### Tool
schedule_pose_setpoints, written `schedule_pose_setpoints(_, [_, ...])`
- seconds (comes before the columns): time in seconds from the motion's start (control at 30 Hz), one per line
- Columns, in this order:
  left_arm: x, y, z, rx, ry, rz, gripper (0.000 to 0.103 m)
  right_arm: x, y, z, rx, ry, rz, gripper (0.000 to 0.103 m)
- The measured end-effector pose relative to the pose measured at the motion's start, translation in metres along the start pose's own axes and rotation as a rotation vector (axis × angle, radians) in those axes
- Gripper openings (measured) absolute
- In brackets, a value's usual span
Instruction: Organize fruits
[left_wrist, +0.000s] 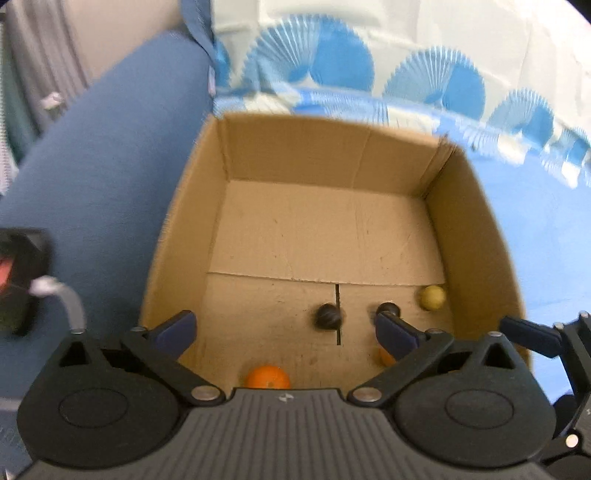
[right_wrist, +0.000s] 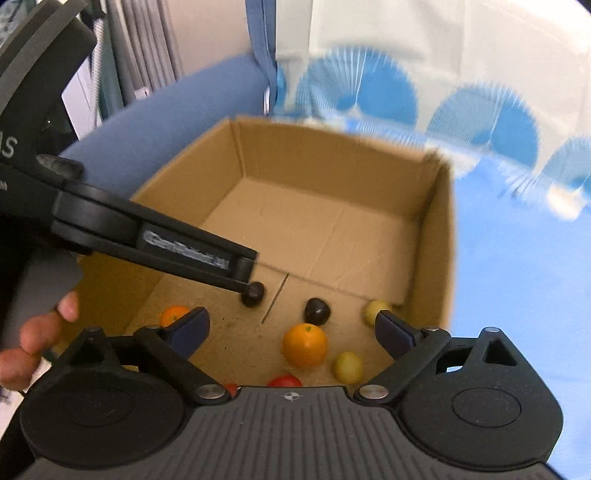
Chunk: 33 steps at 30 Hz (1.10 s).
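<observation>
An open cardboard box (left_wrist: 476, 236) (right_wrist: 436, 229) holds loose fruit. In the left wrist view two dark plums (left_wrist: 328, 316) (left_wrist: 388, 308), a yellow fruit (left_wrist: 432, 297) and an orange (left_wrist: 267, 377) lie near its front. In the right wrist view I see an orange (right_wrist: 305, 344), another orange (right_wrist: 174, 314), two dark plums (right_wrist: 317, 311) (right_wrist: 253, 294), two yellow fruits (right_wrist: 348, 367) (right_wrist: 373, 309) and a red fruit (right_wrist: 284, 381). My left gripper (left_wrist: 286, 332) is open and empty above the box. My right gripper (right_wrist: 291, 332) is open and empty above the fruit.
The box stands on a blue cloth (right_wrist: 524, 280) with fan patterns at the back. A blue cushion (left_wrist: 96, 177) lies left of the box. The left gripper's arm (right_wrist: 155, 243) reaches over the box's left side in the right wrist view.
</observation>
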<state>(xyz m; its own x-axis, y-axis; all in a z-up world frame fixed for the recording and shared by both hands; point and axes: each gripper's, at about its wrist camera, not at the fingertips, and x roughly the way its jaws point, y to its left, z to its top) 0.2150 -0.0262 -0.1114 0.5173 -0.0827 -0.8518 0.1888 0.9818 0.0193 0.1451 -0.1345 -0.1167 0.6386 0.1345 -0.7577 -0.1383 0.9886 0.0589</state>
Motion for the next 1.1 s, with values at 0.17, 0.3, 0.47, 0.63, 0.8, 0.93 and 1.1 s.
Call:
schedule_pose_setpoints(0.17, [-0.057, 0.008, -0.026, -0.05, -0.043, 0.031, 0.103, -0.057, 0.005, -0.023, 0.0, -0.036, -0.029, 0.098])
schedule_pose_setpoints(0.3, [-0.093, 0.01, -0.054, -0.073, -0.062, 0.055, 0.103, -0.1, 0.01, -0.043, 0.049, -0.103, -0.074, 0.102])
schedule_pose_setpoints(0.47, [-0.123, 0.008, -0.089, -0.081, -0.067, 0.088, 0.103, -0.143, 0.024, -0.068, 0.059, -0.201, -0.138, 0.102])
schedule_pose_setpoints(0.63, [-0.146, 0.007, -0.119, -0.094, -0.089, 0.085, 0.103, -0.169, 0.035, -0.085, 0.026, -0.265, -0.165, 0.102])
schedule_pose_setpoints(0.8, [-0.161, 0.005, -0.133, -0.073, -0.128, 0.104, 0.103, -0.182, 0.04, -0.094, 0.024, -0.275, -0.156, 0.102])
schedule_pose_setpoints(0.93, [-0.17, 0.006, -0.138, -0.084, -0.161, 0.109, 0.103, -0.188, 0.046, -0.097, 0.004, -0.288, -0.156, 0.102])
schedule_pose_setpoints(1.1, [-0.174, 0.003, -0.138, -0.052, -0.195, 0.135, 0.103, -0.192, 0.047, -0.097, 0.002, -0.294, -0.155, 0.102])
